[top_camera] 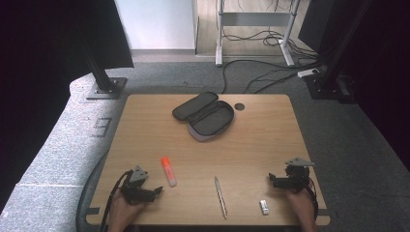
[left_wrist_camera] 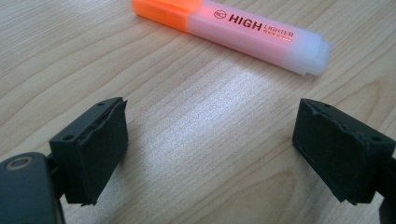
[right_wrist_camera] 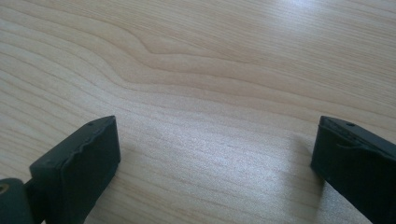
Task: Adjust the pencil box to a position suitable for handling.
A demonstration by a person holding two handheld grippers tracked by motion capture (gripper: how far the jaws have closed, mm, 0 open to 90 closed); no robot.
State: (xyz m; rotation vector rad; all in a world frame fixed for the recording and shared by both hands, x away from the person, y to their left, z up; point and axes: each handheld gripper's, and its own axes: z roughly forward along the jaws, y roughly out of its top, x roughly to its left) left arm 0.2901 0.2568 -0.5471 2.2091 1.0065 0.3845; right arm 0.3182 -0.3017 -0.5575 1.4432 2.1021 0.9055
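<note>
Black left gripper [top_camera: 155,191] and right gripper [top_camera: 271,179], grey plates, trailing cables.

My left gripper [left_wrist_camera: 212,140] hung low over the wooden table [left_wrist_camera: 93,56], jaws spread wide with nothing between them. Just beyond lay an orange highlighter [left_wrist_camera: 229,32], its pale cap pointing right.

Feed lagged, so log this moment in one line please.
left hand-held gripper: open, near orange highlighter pen | right hand-held gripper: open over bare wood | open grey zip pencil case: far side
</note>
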